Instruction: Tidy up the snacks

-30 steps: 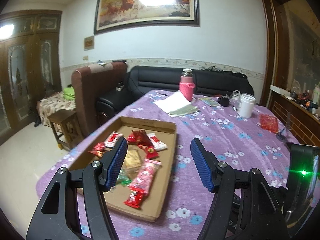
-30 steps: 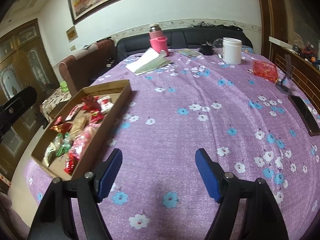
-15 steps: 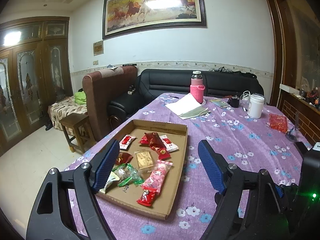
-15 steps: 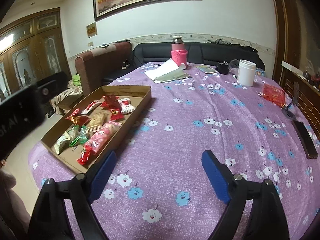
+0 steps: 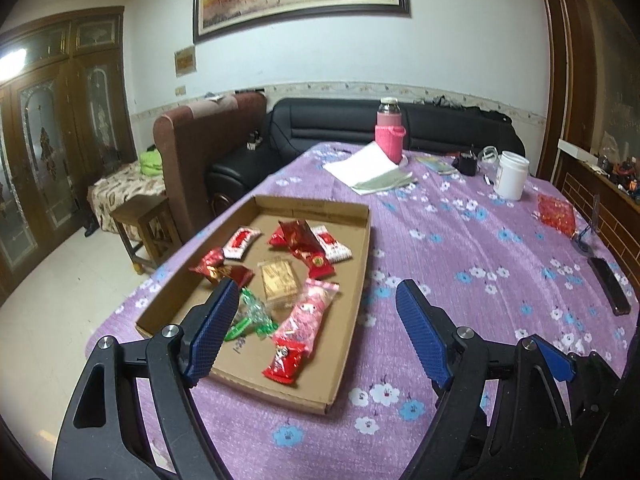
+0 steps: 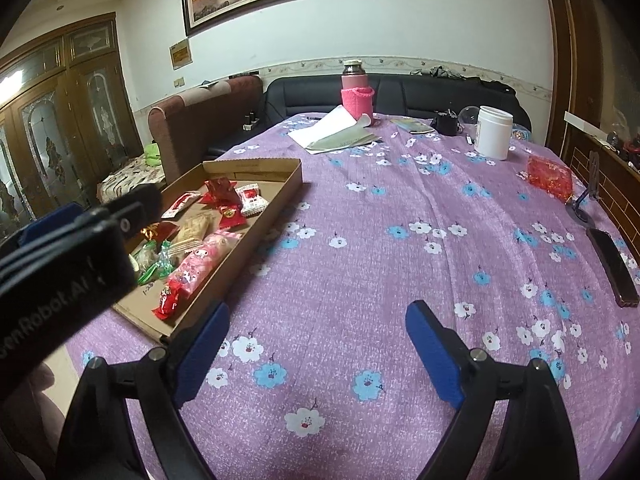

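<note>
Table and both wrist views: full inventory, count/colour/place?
cardboard tray: 1, brown, table's left side
snack packets: roughly ten, red, pink, gold, green, white, in tray
tablecloth: 1, purple floral, covers table
flask: 1, pink sleeve, far end
papers: small stack, white/green, by flask
white jar: 1, far right
red pouch: 1, right edge
phone: 1, dark, right edge
left gripper: black, blue pads, open, empty, over tray
right gripper: same, open, empty, over bare cloth
</note>
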A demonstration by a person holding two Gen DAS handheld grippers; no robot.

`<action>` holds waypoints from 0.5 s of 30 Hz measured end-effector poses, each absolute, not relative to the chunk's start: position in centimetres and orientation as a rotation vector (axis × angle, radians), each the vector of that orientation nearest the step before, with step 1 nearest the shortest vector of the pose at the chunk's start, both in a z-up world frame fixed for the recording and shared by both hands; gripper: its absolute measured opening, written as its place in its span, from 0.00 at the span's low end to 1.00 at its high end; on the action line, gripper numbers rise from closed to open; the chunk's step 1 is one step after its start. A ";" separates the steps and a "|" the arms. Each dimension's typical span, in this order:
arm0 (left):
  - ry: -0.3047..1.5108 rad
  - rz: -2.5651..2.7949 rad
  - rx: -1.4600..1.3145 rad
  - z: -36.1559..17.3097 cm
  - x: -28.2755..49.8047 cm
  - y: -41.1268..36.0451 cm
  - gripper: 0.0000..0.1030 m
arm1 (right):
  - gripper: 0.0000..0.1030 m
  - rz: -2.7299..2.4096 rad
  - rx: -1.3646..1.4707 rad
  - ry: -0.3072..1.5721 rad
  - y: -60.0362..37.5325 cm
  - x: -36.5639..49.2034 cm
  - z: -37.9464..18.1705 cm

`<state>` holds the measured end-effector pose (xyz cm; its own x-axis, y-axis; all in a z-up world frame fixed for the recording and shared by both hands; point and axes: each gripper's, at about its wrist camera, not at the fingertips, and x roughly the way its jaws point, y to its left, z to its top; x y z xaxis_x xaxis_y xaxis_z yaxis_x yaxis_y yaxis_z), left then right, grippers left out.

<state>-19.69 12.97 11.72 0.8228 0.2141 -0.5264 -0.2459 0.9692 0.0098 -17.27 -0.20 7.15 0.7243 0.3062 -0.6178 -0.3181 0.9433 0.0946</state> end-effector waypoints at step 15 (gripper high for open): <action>0.609 0.228 -0.078 10.8 -18.9 13.2 0.79 | 0.89 0.331 -0.013 0.717 -0.4 -16.7 6.4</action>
<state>-18.87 13.16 10.75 0.7959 0.1886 -0.5752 -0.2347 0.9721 -0.0060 -16.75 -0.41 6.36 0.7040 0.2930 -0.6469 -0.3020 0.9480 0.1007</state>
